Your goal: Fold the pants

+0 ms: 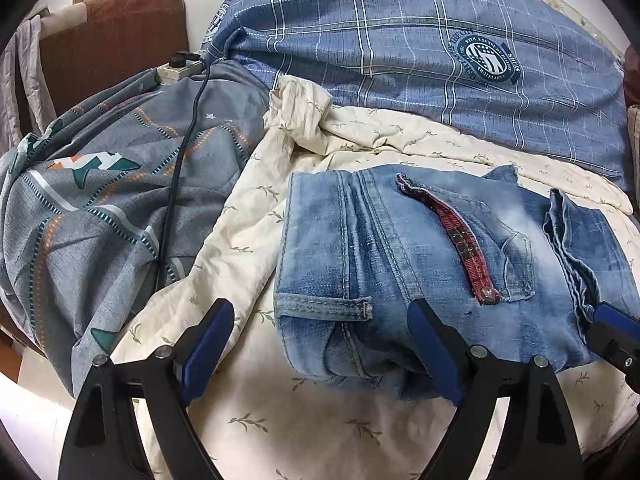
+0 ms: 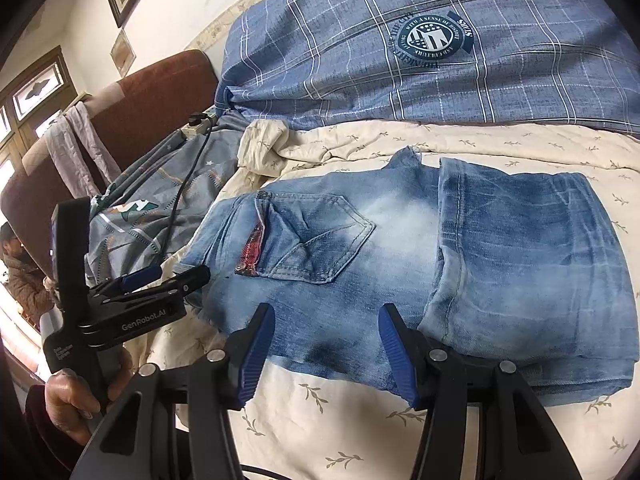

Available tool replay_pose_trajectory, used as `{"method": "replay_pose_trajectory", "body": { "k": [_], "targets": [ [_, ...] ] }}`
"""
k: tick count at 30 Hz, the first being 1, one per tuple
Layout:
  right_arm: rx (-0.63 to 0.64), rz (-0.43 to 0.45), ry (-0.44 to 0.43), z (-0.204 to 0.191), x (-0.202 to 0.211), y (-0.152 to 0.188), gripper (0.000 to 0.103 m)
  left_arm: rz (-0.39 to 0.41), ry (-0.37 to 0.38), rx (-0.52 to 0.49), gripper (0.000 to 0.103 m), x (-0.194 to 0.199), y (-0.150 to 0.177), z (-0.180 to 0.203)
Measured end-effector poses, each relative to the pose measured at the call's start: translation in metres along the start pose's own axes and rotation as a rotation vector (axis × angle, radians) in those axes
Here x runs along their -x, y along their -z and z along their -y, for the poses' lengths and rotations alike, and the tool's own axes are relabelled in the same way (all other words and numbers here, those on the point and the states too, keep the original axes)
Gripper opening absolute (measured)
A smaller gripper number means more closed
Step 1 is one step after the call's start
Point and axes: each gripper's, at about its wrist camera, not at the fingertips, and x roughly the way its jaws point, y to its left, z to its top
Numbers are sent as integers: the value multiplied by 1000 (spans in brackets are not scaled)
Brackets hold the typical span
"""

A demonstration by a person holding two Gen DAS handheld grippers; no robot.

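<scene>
Light blue jeans (image 1: 420,248) lie folded into a compact stack on the cream leaf-print quilt (image 1: 260,432). A back pocket with a red plaid flap (image 1: 460,236) faces up. My left gripper (image 1: 320,312) is open wide at the waistband end: one fingertip is over the quilt, the other over the denim. In the right wrist view the jeans (image 2: 440,252) fill the middle, and my right gripper (image 2: 328,344) hovers half open over their near edge, with flat denim between the pads and nothing gripped. The left gripper (image 2: 176,274) sits at the stack's left end.
A blue plaid duvet (image 1: 400,40) lies bunched behind the jeans. To the left, a grey patterned cover (image 1: 100,200) carries a black cable (image 1: 180,160) and a power strip (image 1: 178,70). A brown headboard (image 2: 152,96) stands behind. A hand (image 2: 68,396) holds the left gripper.
</scene>
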Motion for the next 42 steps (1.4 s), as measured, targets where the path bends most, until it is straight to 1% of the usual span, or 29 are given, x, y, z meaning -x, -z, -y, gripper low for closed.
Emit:
{"method": "replay_pose_trajectory", "body": {
  "k": [6, 42],
  "targets": [
    [-7, -3, 1, 1, -1, 0, 57, -12, 0, 4, 89, -3, 1, -1],
    [-6, -8, 0, 0, -2, 1, 57, -17, 4, 6, 89, -2, -1, -1]
  ]
}}
